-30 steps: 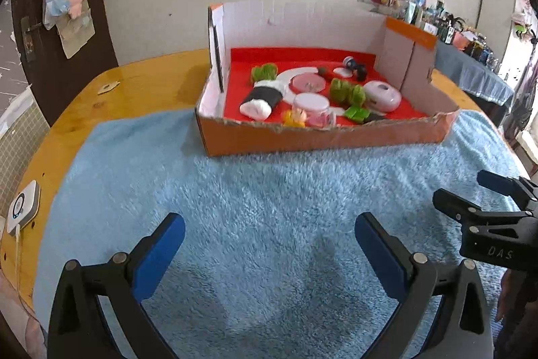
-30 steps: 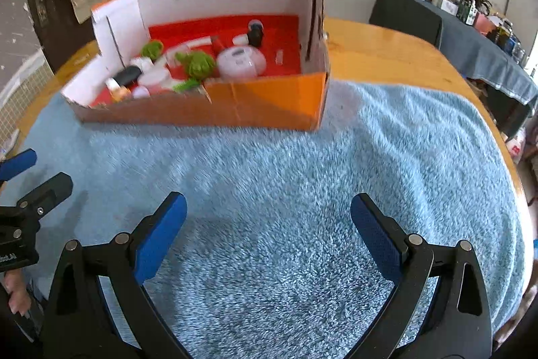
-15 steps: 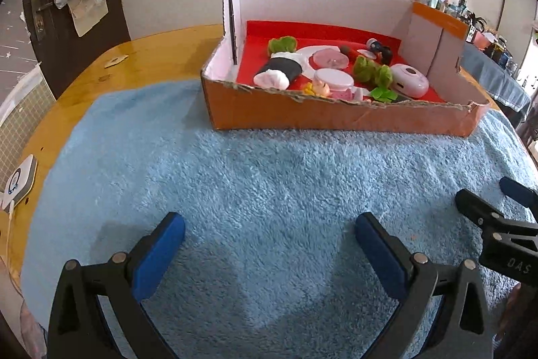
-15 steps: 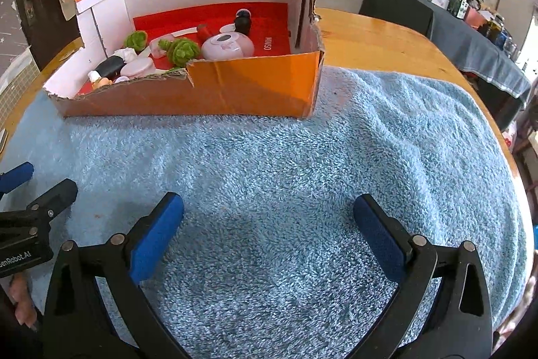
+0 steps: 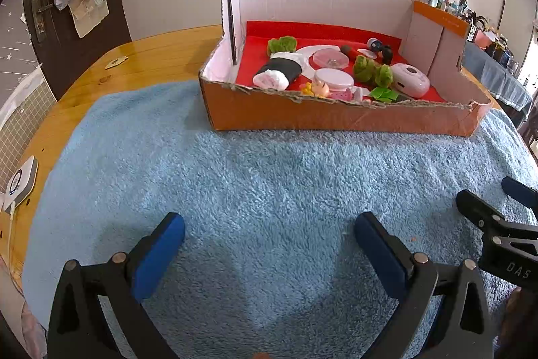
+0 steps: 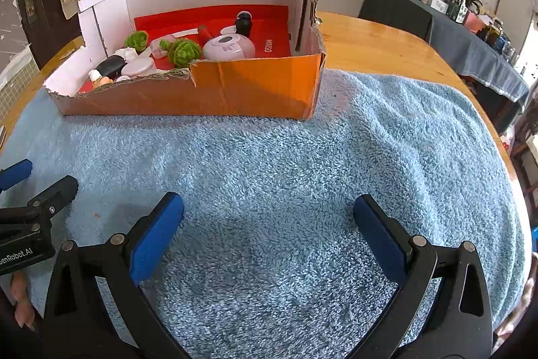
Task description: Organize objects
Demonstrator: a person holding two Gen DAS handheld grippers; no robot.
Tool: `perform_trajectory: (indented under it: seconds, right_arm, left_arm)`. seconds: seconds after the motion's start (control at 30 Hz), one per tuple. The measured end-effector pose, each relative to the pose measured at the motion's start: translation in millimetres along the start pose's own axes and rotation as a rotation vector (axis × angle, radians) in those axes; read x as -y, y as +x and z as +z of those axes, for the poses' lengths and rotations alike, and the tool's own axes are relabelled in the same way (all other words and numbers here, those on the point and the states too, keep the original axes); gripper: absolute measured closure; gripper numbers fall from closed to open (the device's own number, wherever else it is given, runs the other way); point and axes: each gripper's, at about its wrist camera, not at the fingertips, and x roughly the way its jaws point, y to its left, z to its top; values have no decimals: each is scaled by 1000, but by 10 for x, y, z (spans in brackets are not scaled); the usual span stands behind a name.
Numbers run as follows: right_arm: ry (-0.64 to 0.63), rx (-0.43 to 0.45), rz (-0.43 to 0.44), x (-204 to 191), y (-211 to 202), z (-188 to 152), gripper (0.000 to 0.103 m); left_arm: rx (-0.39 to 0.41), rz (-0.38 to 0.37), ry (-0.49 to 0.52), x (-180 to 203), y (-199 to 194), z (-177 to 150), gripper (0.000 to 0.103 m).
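Both tongs [image 5: 269, 241] agape over bare towel [image 5: 269, 164]

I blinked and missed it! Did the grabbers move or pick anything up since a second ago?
Both moved closer to the cardboard box. The left gripper and right gripper picked up nothing and stay open over the blue towel. The toys stayed inside.

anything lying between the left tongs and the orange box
Nothing: only bare blue towel runs from the open left tongs to the front wall of the orange box, clearest in the left wrist view.
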Motion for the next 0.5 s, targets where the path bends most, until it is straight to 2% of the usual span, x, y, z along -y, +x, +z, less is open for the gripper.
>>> perform_trajectory:
  seconds: [0.5]
  right_arm:
    - [4, -1, 4, -1, 2, 5, 0]
  left_arm:
    - [10, -3, -6, -10, -1, -1, 0]
